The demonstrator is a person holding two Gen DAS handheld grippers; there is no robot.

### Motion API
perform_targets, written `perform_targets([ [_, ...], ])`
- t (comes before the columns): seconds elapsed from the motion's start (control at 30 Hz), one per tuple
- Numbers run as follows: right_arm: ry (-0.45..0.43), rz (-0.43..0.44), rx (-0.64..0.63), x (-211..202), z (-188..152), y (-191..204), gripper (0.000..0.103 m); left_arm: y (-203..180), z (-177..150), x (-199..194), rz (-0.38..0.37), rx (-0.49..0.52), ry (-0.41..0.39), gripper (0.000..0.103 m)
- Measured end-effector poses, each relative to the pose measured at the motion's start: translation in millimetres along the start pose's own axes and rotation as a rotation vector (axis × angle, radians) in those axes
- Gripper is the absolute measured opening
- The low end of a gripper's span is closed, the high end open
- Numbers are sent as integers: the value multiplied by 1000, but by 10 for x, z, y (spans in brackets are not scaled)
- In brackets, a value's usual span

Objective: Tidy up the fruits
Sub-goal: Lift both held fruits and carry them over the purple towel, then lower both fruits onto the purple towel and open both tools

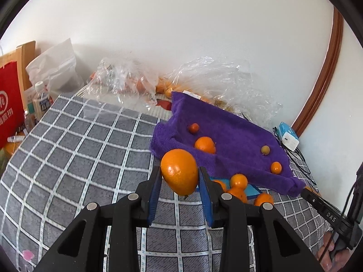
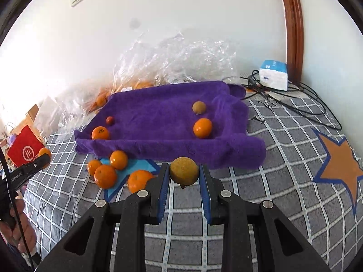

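Fruits — a large orange (image 1: 179, 172) sits at lower centre of the left wrist view, gripped between the jaws of the left gripper (image 1: 179, 175); a yellow-brown round fruit (image 2: 184, 171) is likewise clamped in the jaws of the right gripper (image 2: 184, 174). Both are held above a grey checked bed cover (image 1: 79, 154). A purple towel (image 2: 163, 117) at mid-frame carries four small fruits — loose oranges (image 2: 105, 176) lie just below its near edge, on a blue star patch (image 2: 136, 166).

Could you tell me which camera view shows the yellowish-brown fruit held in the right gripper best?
The right wrist view: the yellowish-brown fruit sits centred and close between the right gripper pads. The left wrist view shows only that gripper's body at its right edge, not the fruit.
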State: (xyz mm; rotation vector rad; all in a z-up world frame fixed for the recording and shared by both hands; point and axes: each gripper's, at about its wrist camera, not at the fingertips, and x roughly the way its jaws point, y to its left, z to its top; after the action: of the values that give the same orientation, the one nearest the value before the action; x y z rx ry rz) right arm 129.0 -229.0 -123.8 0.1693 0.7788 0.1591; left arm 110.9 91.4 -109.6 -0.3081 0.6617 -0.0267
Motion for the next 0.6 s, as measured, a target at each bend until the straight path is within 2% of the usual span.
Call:
perform_targets([
  [0.17,-28,-6,-3,79,258,27,26,-120,257,53,-10,15,-11,31],
  [0.4,-78,-28,0,236,650,-24,26,-395,670,353,-1,56,-50,31],
  [0.6,-102,-36,0,452,937,-4,26,-533,854,676,-48,46,-56,31],
])
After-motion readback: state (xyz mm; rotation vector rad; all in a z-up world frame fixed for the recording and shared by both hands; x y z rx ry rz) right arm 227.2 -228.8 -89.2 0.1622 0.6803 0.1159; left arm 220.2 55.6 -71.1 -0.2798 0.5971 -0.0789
